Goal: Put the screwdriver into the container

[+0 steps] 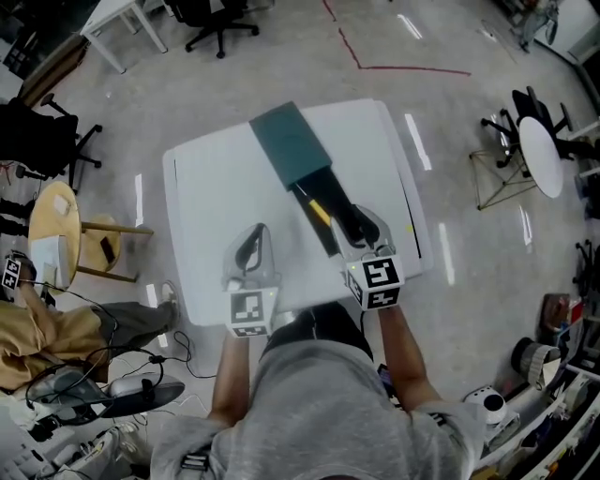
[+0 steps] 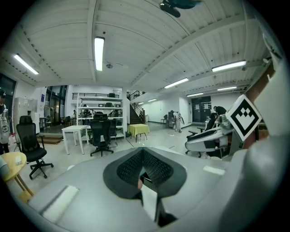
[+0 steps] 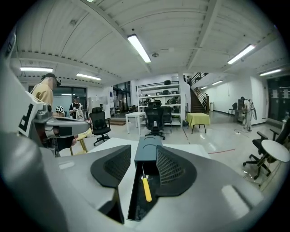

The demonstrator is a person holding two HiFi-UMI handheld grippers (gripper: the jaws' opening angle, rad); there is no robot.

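A long container lies slantwise on the white table [image 1: 216, 187]. Its dark teal lid [image 1: 292, 142] [image 3: 147, 152] is slid back, so the black tray [image 1: 328, 246] [image 3: 136, 208] is uncovered. The screwdriver [image 1: 320, 212] [image 3: 146, 189], with a yellow handle and thin metal shaft, lies inside that tray. My right gripper [image 1: 354, 225] [image 3: 142, 158] hangs over the tray's near end, jaws open on either side of the screwdriver, pads not touching it. My left gripper [image 1: 251, 246] [image 2: 142, 167] hovers left of the container above bare table, jaws shut with nothing between them.
The table's near edge runs just under both grippers. Black office chairs [image 1: 220, 23] stand on the floor beyond the table. A round wooden stool [image 1: 56, 234] and a seated person [image 1: 56, 333] are to the left. A small round white table [image 1: 542, 155] is to the right.
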